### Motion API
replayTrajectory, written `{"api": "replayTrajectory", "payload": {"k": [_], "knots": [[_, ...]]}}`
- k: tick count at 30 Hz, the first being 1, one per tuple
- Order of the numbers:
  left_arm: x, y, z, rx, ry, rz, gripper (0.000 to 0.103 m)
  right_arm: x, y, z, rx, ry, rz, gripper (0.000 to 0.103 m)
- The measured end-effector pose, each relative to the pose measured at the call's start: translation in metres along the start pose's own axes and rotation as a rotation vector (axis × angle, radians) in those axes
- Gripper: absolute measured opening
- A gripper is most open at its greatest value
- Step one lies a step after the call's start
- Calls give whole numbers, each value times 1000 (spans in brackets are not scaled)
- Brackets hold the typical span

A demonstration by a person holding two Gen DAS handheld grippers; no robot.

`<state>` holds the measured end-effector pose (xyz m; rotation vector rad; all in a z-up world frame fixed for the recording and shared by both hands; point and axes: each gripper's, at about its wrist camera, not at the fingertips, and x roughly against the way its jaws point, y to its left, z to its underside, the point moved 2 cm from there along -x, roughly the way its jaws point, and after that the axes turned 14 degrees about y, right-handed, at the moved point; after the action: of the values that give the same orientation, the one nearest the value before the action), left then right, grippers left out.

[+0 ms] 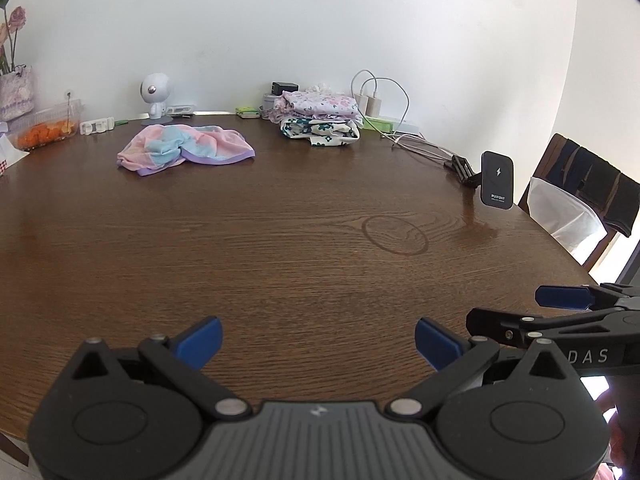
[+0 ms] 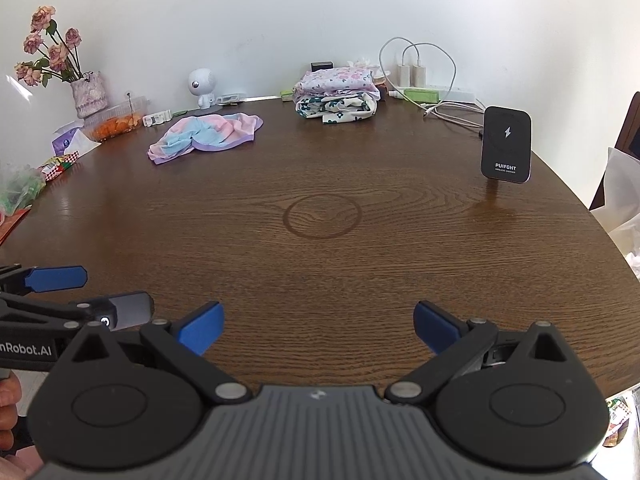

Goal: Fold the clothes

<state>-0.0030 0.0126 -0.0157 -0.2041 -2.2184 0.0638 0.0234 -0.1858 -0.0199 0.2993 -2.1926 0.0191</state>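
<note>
Left wrist view: the left gripper (image 1: 318,342) hovers over the brown wooden counter (image 1: 280,240), fingers wide and empty. The crumpled pink, blue and purple garment (image 1: 185,150) lies far off at eleven o'clock, long axis running left-right.

Right wrist view: the right gripper (image 2: 318,326), fingers also wide and empty, sees the garment (image 2: 204,136) farther toward ten o'clock, so the left gripper looks nearer. The folded floral clothes stack (image 2: 337,94) sits at twelve o'clock.

A pastel garment (image 1: 186,149) — pink, light blue and lilac with a purple hem — lies crumpled and unfolded in the upper left of the left wrist view, flat on the brown worktop (image 1: 280,248). To its right, upper centre, sits a stack of folded clothes (image 1: 320,120) — a pink-flowered piece on top of a white one with dark green flowers — close to the wall.
</note>
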Motion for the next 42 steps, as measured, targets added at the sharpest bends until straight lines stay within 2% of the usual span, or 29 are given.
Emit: {"api": "replayTrajectory", "payload": {"k": [42], "knots": [[-3, 3, -1, 8, 12, -27, 103, -5, 0, -1, 6, 17, -8, 103]]}}
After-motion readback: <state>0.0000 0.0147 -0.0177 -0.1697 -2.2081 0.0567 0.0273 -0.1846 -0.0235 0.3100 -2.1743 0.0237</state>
